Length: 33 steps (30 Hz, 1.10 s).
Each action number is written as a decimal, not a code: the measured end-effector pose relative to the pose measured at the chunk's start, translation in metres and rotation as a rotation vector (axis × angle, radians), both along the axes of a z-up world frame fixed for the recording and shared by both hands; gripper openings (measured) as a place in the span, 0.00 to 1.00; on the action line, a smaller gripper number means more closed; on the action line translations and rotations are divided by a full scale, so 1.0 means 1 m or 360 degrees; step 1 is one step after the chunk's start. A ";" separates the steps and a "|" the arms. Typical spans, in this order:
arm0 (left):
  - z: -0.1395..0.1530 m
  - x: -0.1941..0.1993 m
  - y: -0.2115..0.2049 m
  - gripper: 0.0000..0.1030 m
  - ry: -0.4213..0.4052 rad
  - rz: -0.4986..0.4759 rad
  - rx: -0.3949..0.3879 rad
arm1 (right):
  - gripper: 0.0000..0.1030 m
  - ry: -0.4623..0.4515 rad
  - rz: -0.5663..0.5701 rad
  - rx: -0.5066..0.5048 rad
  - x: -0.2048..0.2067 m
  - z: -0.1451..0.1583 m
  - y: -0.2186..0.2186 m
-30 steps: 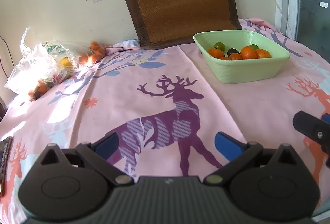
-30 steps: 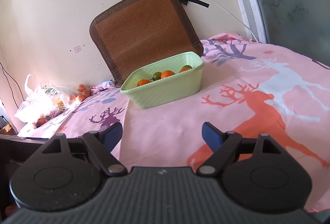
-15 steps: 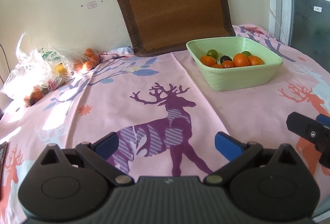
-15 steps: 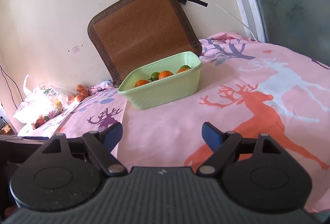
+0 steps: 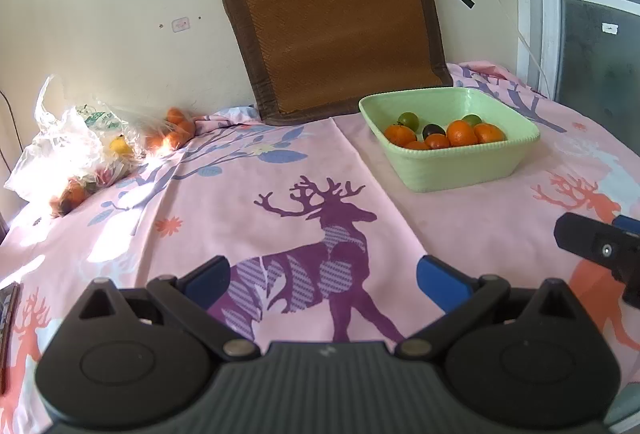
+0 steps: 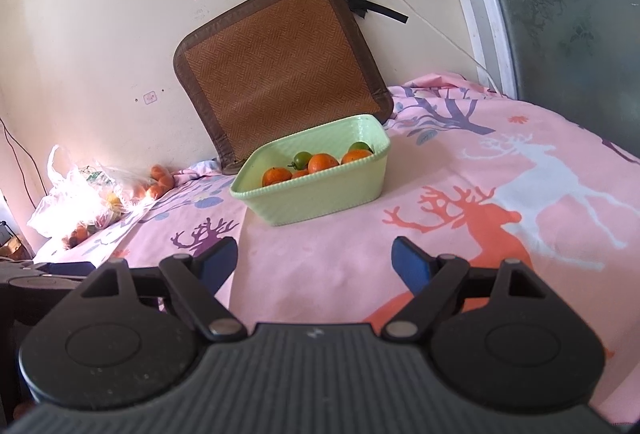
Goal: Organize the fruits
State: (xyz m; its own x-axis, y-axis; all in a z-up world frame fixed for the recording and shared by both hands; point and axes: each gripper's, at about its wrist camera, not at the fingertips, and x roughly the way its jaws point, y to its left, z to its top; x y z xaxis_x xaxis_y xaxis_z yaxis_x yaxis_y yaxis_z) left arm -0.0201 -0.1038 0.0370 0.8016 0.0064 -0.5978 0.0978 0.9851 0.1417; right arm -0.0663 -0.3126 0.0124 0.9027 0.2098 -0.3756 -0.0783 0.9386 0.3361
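The green basket (image 5: 460,170) is the landmark here: it sits on the pink deer-print cloth (image 5: 280,170) covering the table, just in front of the brown woven mat (image 5: 336,30) leaning on the wall. Inside it lie several oranges (image 5: 460,132), 2 green fruits (image 5: 409,120) and 1 dark one (image 5: 433,130). Well to the left of the basket, against the wall, a clear plastic bag (image 5: 76,138) holds more fruit, with a yellow one (image 5: 120,145) showing, and a few loose oranges (image 5: 176,128) lie just beside the bag on the basket's side.

Both tools hang back from the basket, over bare cloth. The left hand-held gripper (image 5: 324,278) is spread wide with nothing between its blue pads; the right hand-held gripper (image 6: 314,260) is likewise released and empty, facing the basket's near wall.

Judging by this, the step in hand is the pause between transfers: part of the fruit is already in the basket, the rest not yet. The next move likely calls for the left tool to swing away from the basket toward the bag, settle its pads around 1 round fruit, and close gently, since oranges roll and the thin plastic could snag
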 end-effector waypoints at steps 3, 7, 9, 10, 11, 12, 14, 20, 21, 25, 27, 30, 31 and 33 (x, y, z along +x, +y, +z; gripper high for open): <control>-0.001 0.001 -0.001 1.00 0.0005 -0.0004 0.0009 | 0.83 0.0013 0.0014 0.0002 0.001 -0.001 0.001; -0.002 0.000 -0.002 1.00 0.0001 -0.0011 0.0005 | 0.83 0.0021 0.0017 0.0004 0.001 -0.002 0.002; -0.003 -0.001 -0.003 1.00 -0.0005 -0.0012 0.0015 | 0.83 0.0025 0.0012 0.0008 0.001 -0.003 0.001; -0.003 -0.001 -0.003 1.00 -0.0007 -0.0013 0.0019 | 0.83 0.0026 0.0010 0.0011 0.001 -0.003 0.001; -0.003 -0.001 -0.003 1.00 -0.0008 -0.0015 0.0020 | 0.83 0.0027 0.0009 0.0011 0.001 -0.004 0.000; -0.003 -0.001 -0.003 1.00 -0.0010 -0.0016 0.0020 | 0.83 0.0029 0.0007 0.0012 0.001 -0.004 0.000; -0.003 -0.001 -0.003 1.00 -0.0016 -0.0012 0.0018 | 0.83 0.0030 0.0005 0.0015 0.001 -0.005 -0.001; -0.001 -0.003 0.000 1.00 -0.0035 -0.0021 -0.0001 | 0.83 0.0032 -0.0003 0.0020 0.001 -0.005 -0.002; -0.001 -0.003 0.000 1.00 -0.0039 -0.0022 -0.0005 | 0.83 0.0033 -0.0001 0.0022 0.001 -0.005 -0.002; 0.000 -0.004 0.000 1.00 -0.0055 -0.0015 -0.0006 | 0.83 0.0036 0.0000 0.0024 0.001 -0.006 -0.002; 0.001 -0.004 0.001 1.00 -0.0067 -0.0008 -0.0008 | 0.83 0.0035 -0.0002 0.0024 0.001 -0.006 -0.002; 0.002 -0.004 0.002 1.00 -0.0070 0.0003 -0.0006 | 0.83 0.0037 -0.0008 0.0028 0.001 -0.007 -0.002; 0.002 -0.004 0.002 1.00 -0.0068 0.0003 -0.0007 | 0.83 0.0036 -0.0008 0.0028 0.001 -0.007 -0.002; 0.002 -0.004 0.002 1.00 -0.0068 0.0006 -0.0007 | 0.83 0.0031 -0.0010 0.0026 0.001 -0.007 -0.002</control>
State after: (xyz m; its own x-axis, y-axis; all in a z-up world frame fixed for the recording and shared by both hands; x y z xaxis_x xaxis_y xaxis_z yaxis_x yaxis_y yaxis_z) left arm -0.0245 -0.1019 0.0386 0.8265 0.0068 -0.5629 0.0881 0.9860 0.1414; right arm -0.0656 -0.3146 0.0055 0.8965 0.2106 -0.3898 -0.0659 0.9334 0.3528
